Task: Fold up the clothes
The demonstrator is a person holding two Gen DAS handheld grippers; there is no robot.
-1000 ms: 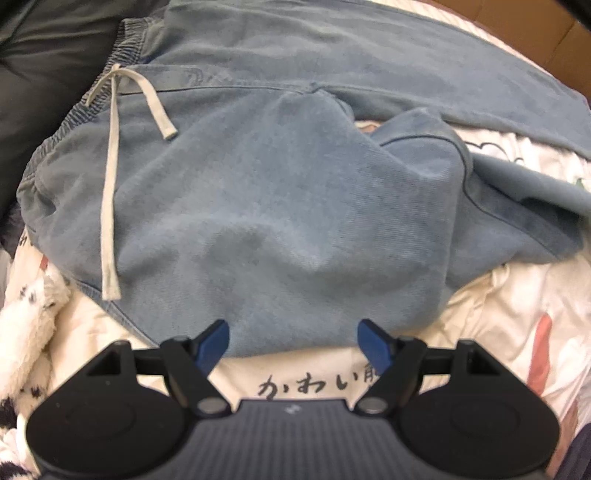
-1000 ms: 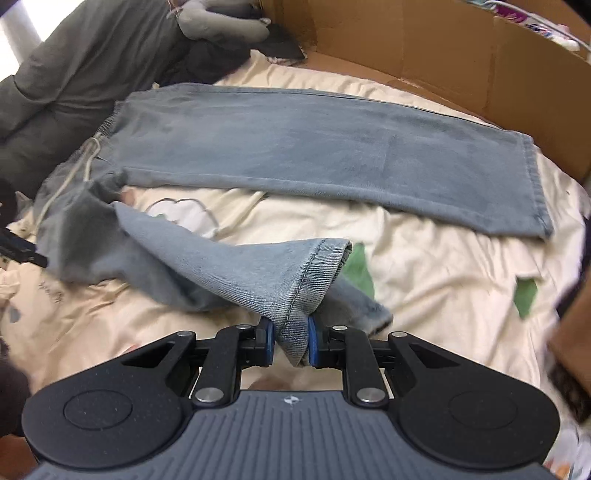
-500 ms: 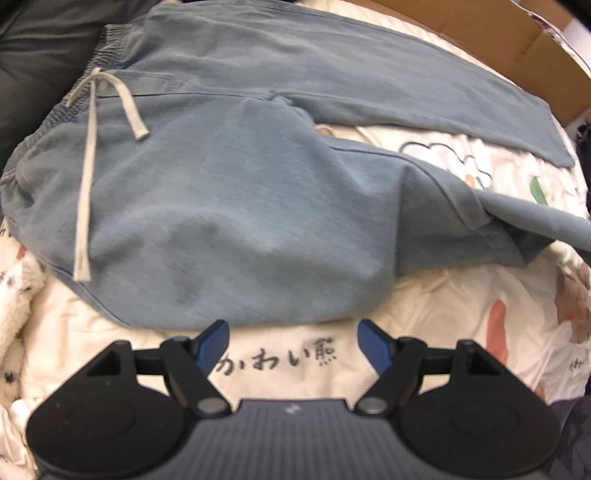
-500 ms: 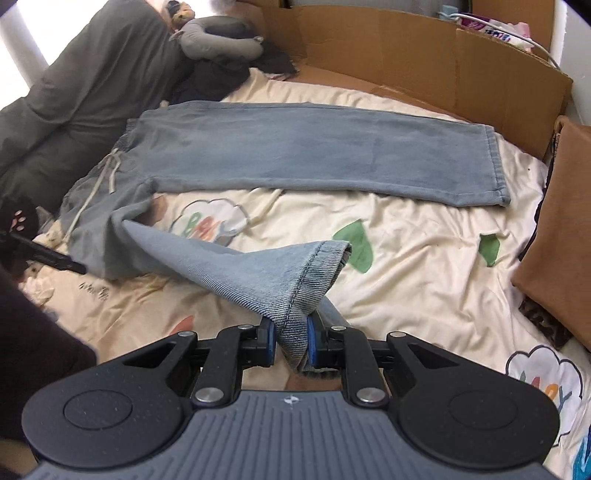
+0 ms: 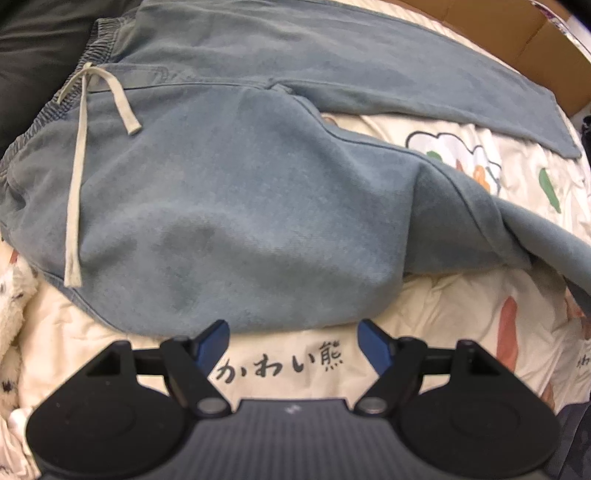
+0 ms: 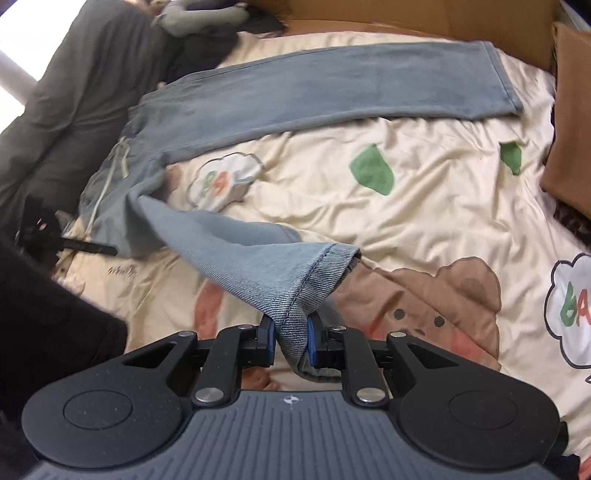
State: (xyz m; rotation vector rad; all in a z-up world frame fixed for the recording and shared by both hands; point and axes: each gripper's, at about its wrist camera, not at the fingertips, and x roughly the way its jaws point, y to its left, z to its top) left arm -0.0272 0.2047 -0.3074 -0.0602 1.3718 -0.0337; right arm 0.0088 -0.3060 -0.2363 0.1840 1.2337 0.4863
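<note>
Light blue denim trousers [image 5: 236,206] with a beige drawstring [image 5: 75,192] lie on a cartoon-print bedsheet [image 5: 461,310]. In the right wrist view the far leg [image 6: 332,96] lies flat and straight. My right gripper [image 6: 290,334] is shut on the hem of the near leg [image 6: 295,280] and holds it lifted and stretched out from the waist. My left gripper [image 5: 293,341] is open and empty, just short of the trousers' near hip edge, above the black printed letters.
Dark grey bedding [image 6: 74,96] lies at the left past the waistband. A cardboard wall [image 6: 424,18] runs along the far side. A brown cushion [image 6: 570,122] sits at the right edge. A white fluffy item [image 5: 14,295] is at the left.
My right gripper has pulled the near leg's hem further out and to the right, stretching the leg. The left gripper has stayed open at the hip edge, shifting only slightly.
</note>
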